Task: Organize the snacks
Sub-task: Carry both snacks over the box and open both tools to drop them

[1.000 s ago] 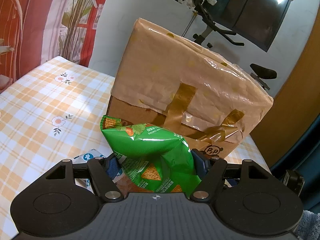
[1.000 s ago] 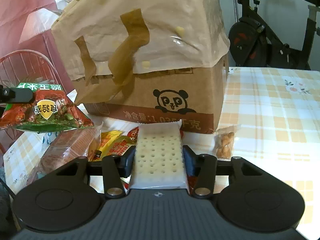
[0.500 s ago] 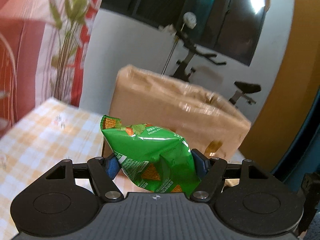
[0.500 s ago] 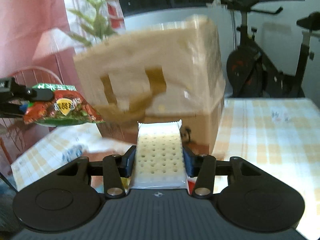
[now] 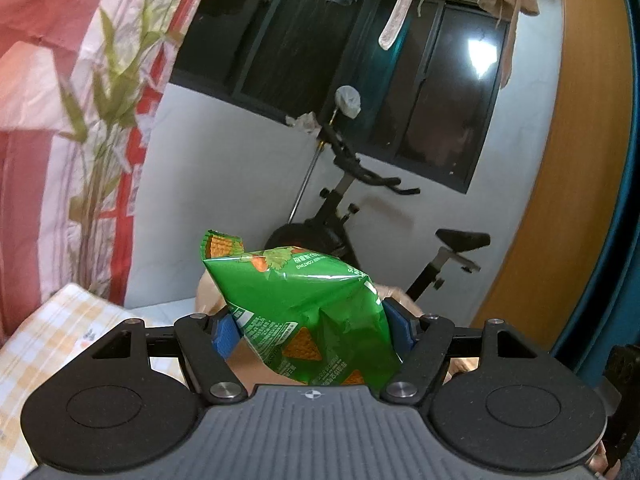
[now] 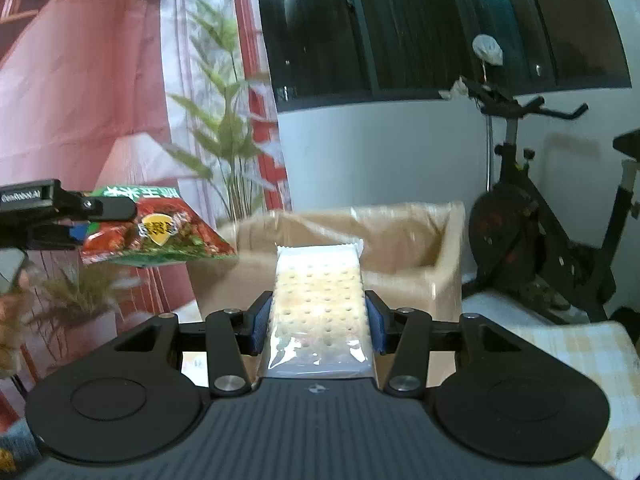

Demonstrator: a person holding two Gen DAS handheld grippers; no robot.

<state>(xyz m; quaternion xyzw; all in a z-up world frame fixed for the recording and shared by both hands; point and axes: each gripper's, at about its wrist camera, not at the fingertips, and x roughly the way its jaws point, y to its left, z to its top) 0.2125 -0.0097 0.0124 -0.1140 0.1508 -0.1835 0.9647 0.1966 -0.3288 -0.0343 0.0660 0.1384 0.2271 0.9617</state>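
- Left gripper (image 5: 310, 330): fingers clenched on a green chip bag (image 5: 304, 312), held in the air above the box top.
- Right gripper (image 6: 318, 322): fingers clamp a clear-wrapped cracker pack (image 6: 320, 304), front edge near the box rim.
- Paper-lined cardboard box (image 6: 404, 248) open at top, ahead and below.
- Exercise bike (image 6: 532, 232) beyond the box on the right; open air between.

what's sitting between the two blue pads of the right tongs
A clear-wrapped pack of pale dotted crackers, clamped between the pads of the right tongs, in the right wrist view.
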